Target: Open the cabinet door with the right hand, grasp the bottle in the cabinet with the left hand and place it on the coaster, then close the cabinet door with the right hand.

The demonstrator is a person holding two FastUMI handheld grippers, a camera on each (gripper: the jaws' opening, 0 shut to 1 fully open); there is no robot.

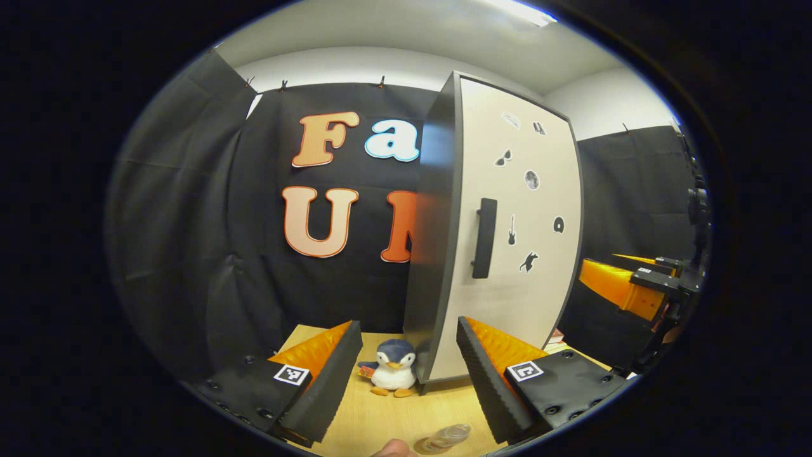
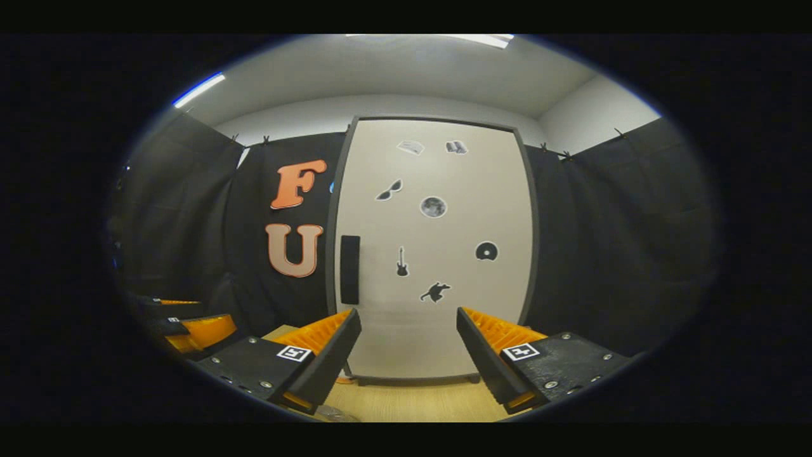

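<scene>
Cabinet door (image 2: 438,254) shut, handle (image 2: 350,270) at its left edge; bottle (image 1: 448,437) lies on its side on the counter (image 1: 393,419) near the front edge, before a penguin toy (image 1: 393,374); left gripper (image 1: 409,374) and right gripper (image 2: 409,352) jaws wide apart, holding nothing.

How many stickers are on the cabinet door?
7 stickers on the cabinet door: two along the top, sunglasses and a moon below them, a guitar and a disc mid-door, and a cat lowest. None seem hidden.
</scene>
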